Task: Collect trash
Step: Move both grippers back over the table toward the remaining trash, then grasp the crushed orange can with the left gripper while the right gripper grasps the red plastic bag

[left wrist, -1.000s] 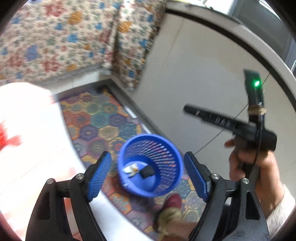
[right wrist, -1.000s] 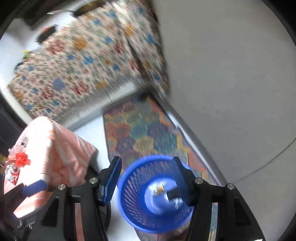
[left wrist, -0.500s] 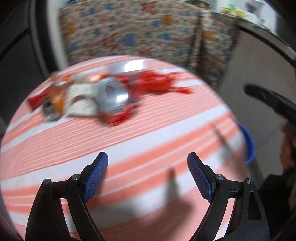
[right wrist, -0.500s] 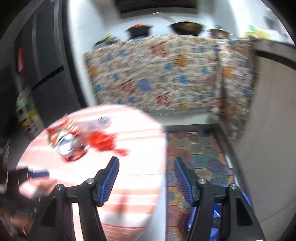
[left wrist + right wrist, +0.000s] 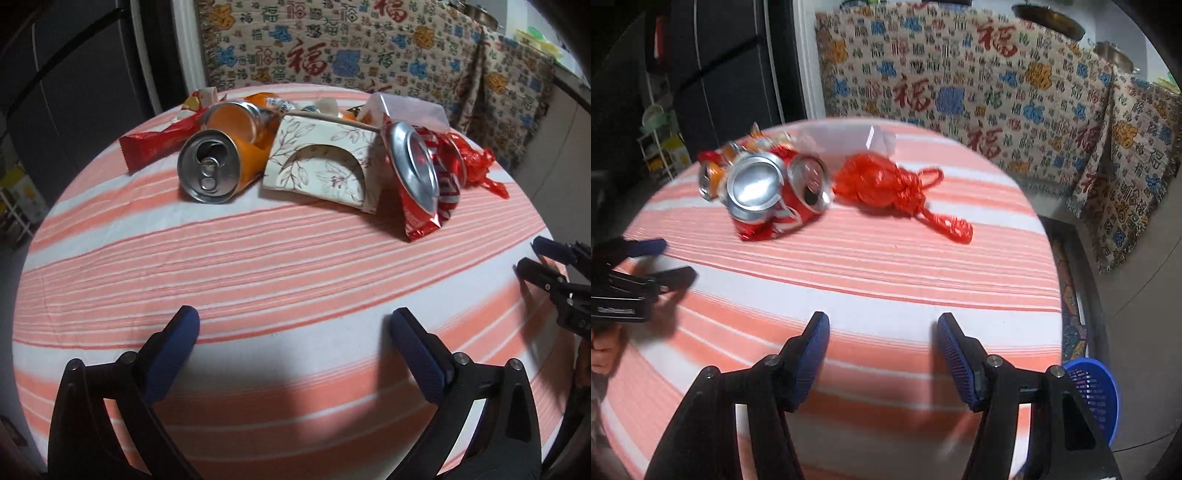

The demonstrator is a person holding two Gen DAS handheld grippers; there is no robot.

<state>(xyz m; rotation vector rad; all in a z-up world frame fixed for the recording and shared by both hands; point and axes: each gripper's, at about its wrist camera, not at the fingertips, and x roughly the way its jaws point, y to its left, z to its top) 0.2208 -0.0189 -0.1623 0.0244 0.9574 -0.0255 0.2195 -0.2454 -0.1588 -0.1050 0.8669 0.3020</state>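
Both grippers swung from basket to table, dented cans point(image 5: 208, 171), crumpled wrappers point(image 5: 159, 146)

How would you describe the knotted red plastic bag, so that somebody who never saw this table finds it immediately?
Start from the round table with the orange-striped cloth. The trash lies at its far side; the red plastic bag is to the right of the crushed red cans. It alone is soft, crinkled and knotted, with a loose tail.

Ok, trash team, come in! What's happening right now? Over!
Left gripper open, empty. Right gripper open, empty. Cans, wrappers, red bag on table; blue basket beside it. Path clear.
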